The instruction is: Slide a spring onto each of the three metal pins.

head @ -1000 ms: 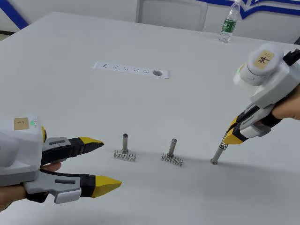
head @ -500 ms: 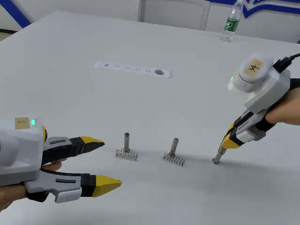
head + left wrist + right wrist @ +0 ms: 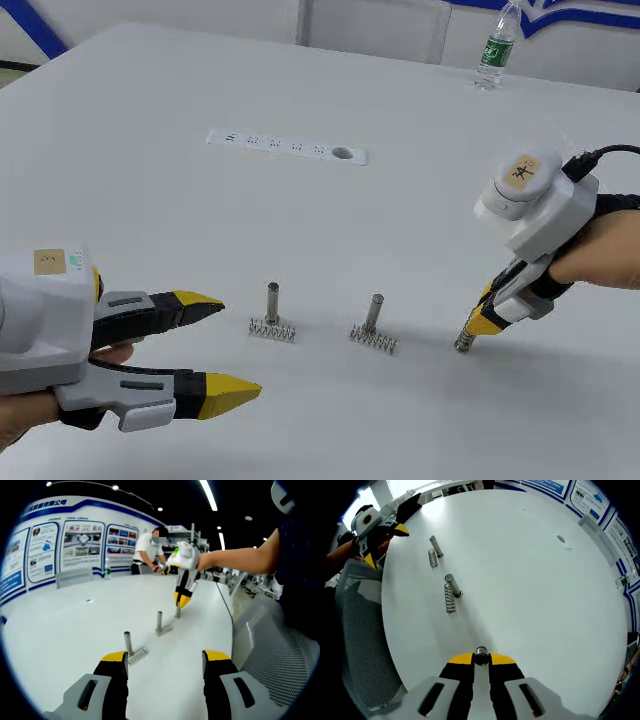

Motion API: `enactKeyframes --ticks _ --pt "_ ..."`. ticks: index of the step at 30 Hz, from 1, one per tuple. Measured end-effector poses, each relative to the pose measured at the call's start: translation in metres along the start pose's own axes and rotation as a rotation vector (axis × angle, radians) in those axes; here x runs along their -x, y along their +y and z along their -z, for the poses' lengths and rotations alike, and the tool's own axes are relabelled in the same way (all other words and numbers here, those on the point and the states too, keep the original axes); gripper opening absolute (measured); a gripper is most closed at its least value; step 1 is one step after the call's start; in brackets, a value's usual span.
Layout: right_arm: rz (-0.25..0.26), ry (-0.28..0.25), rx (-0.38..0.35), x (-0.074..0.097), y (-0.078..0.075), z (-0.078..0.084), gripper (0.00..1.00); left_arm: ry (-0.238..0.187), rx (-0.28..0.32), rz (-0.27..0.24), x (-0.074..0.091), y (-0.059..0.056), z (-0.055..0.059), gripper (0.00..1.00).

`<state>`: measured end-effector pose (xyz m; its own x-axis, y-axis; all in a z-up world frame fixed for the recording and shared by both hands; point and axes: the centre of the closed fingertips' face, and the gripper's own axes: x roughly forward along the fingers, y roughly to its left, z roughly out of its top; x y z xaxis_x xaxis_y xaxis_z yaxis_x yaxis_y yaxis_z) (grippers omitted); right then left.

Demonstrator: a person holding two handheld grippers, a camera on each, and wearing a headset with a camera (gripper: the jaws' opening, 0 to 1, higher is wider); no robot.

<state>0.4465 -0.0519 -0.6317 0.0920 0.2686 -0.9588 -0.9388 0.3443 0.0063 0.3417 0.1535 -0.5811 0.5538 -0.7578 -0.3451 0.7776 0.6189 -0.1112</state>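
Right pin (image 3: 462,342): its top is caught between the fingers of the right gripper (image 3: 478,324), which are closed to a thin slit around it. Whether a spring sits under the tips I cannot tell. The left gripper (image 3: 240,348) hovers with its fingers wide apart, holding nothing. On the desk (image 3: 300,220) between the two grippers, the middle pin (image 3: 375,310) and left pin (image 3: 272,300) stand upright. The middle spring (image 3: 373,340) and left spring (image 3: 272,329) lie flat at their bases.
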Motion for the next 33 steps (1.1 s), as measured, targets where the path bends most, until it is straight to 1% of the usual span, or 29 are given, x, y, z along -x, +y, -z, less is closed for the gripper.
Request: enactKeyframes --ticks 6,9,13,16,21,26,28,33 --pt "-0.002 0.005 -0.001 -0.005 -0.001 0.001 0.12 -0.004 -0.001 0.0 -0.001 0.0 -0.002 0.61" --pt "-0.005 -0.003 -0.008 -0.006 -0.001 0.0 0.12 -0.003 -0.001 0.001 -0.001 -0.001 -0.002 0.61" --pt "-0.008 -0.001 -0.011 -0.007 -0.003 0.001 0.12 -0.001 -0.002 0.001 -0.001 -0.001 -0.001 0.61" --pt "-0.006 -0.012 -0.013 -0.007 -0.003 0.0 0.13 -0.004 0.0 -0.001 0.0 0.0 -0.001 0.61" --pt "0.0 -0.034 -0.011 -0.001 0.001 -0.003 0.16 -0.004 -0.002 0.0 0.0 0.0 -0.002 0.61" --pt "0.02 -0.055 0.01 0.007 0.005 -0.007 0.18 -0.007 -0.005 0.004 -0.002 -0.001 -0.002 0.61" --pt "0.036 -0.068 0.029 0.012 0.007 -0.011 0.18 -0.005 -0.009 0.007 -0.002 -0.002 -0.003 0.61" --pt "0.051 -0.105 0.064 0.019 0.014 -0.025 0.19 -0.005 -0.012 0.01 -0.003 -0.002 -0.004 0.61"
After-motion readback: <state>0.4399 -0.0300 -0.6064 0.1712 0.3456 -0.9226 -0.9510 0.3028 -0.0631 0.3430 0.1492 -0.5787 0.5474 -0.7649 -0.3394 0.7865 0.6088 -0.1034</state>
